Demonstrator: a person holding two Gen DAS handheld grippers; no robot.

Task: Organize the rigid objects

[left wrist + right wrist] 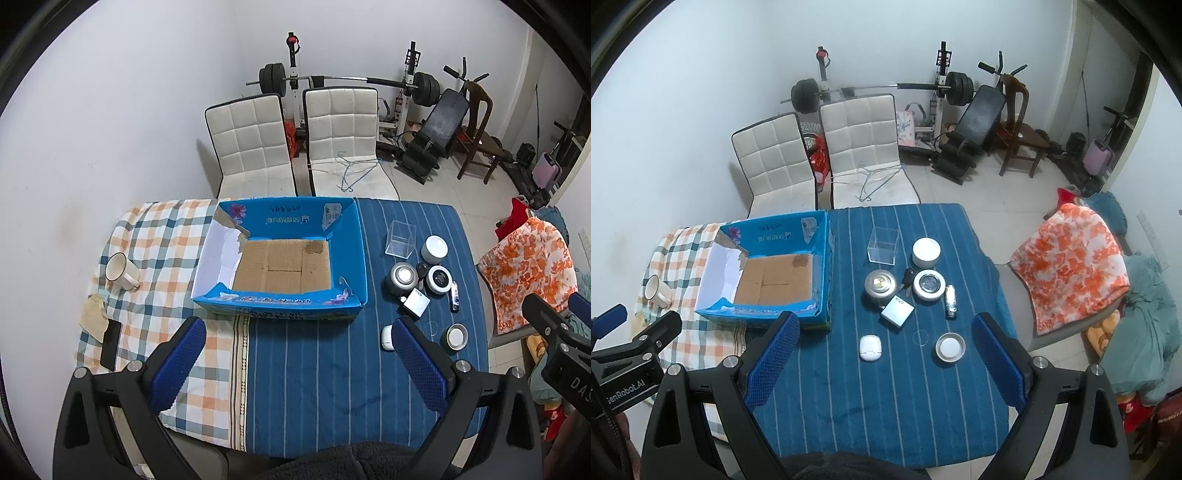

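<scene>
An open blue cardboard box point(362, 258) point(822, 266) stands empty on the table. Right of it on the blue striped cloth lie small rigid objects: a clear plastic cube point(883, 244), a white round jar point(926, 252), a silver round tin point(880, 285), a white-rimmed round case point(929, 284), keys point(908, 280), a white square box point(897, 310), a small silver stick point(950, 302), a white earbud case point(870, 347) and a small round tin point(950, 347). My left gripper point(295, 334) is open and empty in front of the box. My right gripper point(884, 332) is open and empty above the near objects.
A white mug point(120, 271), a black phone point(110, 343) and a paper scrap point(94, 314) lie on the checked cloth at left. Two white chairs point(295, 136) stand behind the table. A chair with an orange floral cloth point(1071, 266) is at right. Gym gear lines the wall.
</scene>
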